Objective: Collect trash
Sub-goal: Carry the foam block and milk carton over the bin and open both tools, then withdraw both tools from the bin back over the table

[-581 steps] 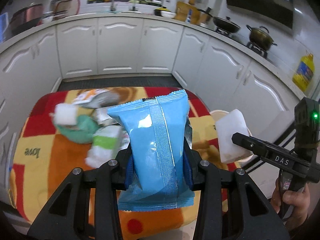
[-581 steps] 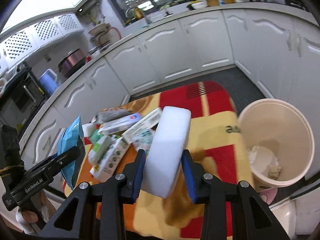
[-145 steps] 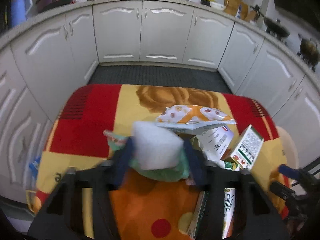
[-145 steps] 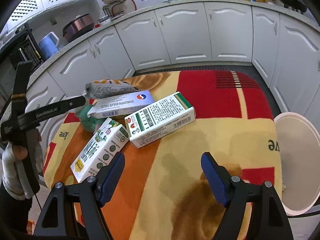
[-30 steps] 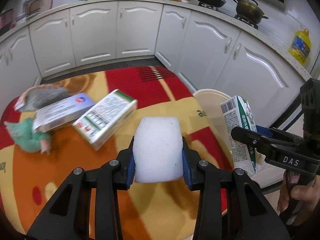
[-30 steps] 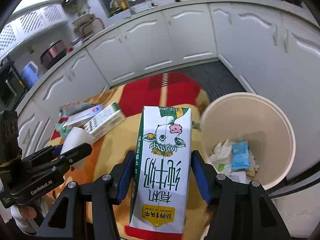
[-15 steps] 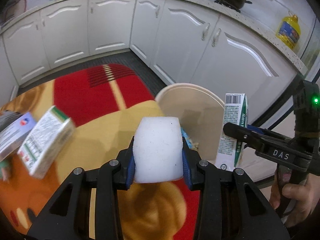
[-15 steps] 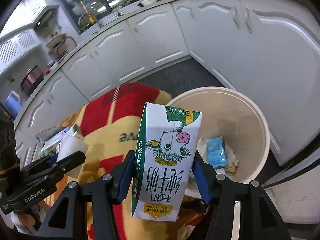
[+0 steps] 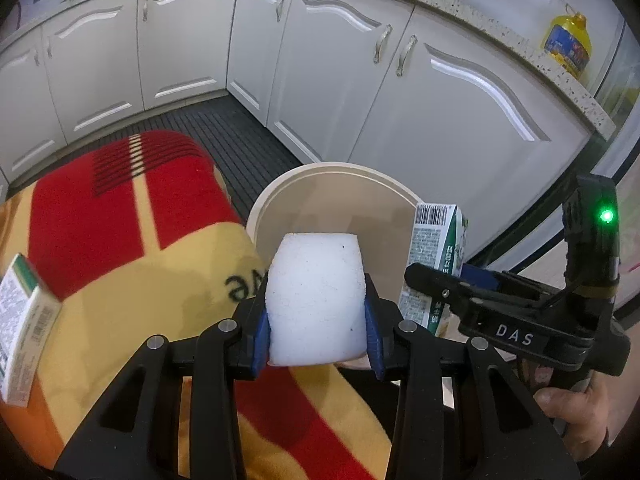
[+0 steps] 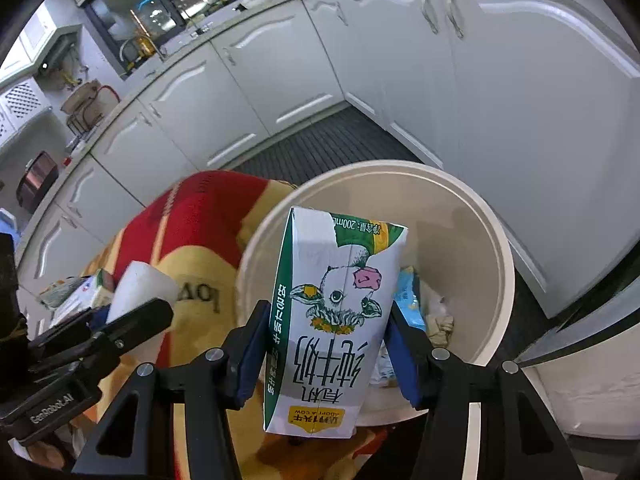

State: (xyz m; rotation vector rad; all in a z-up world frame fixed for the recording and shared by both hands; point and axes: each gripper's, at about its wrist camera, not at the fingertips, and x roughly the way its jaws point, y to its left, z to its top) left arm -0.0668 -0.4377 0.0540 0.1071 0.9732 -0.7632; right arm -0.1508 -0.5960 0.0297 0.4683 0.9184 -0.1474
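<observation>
My left gripper (image 9: 316,320) is shut on a white sponge block (image 9: 316,296) and holds it at the near rim of the cream trash bin (image 9: 280,192). My right gripper (image 10: 328,344) is shut on a white and green milk carton (image 10: 332,320) with a cow picture, held upside down over the bin's near rim (image 10: 500,272). The carton (image 9: 436,264) and right gripper (image 9: 452,284) also show in the left wrist view, right of the sponge. The sponge (image 10: 140,288) and left gripper (image 10: 132,320) show at the left of the right wrist view. A blue packet (image 10: 406,292) and crumpled paper lie in the bin.
A table with a red, yellow and orange cloth (image 9: 120,216) stands left of the bin. A green and white box (image 9: 20,320) lies on it at the left edge, with more boxes (image 10: 80,292) behind. White kitchen cabinets (image 9: 420,92) surround the dark floor mat (image 9: 224,120).
Both grippers have moved right from over the table toward the bin, each still holding its item. The carton now hangs over the bin's rim and the sponge is at its edge.
</observation>
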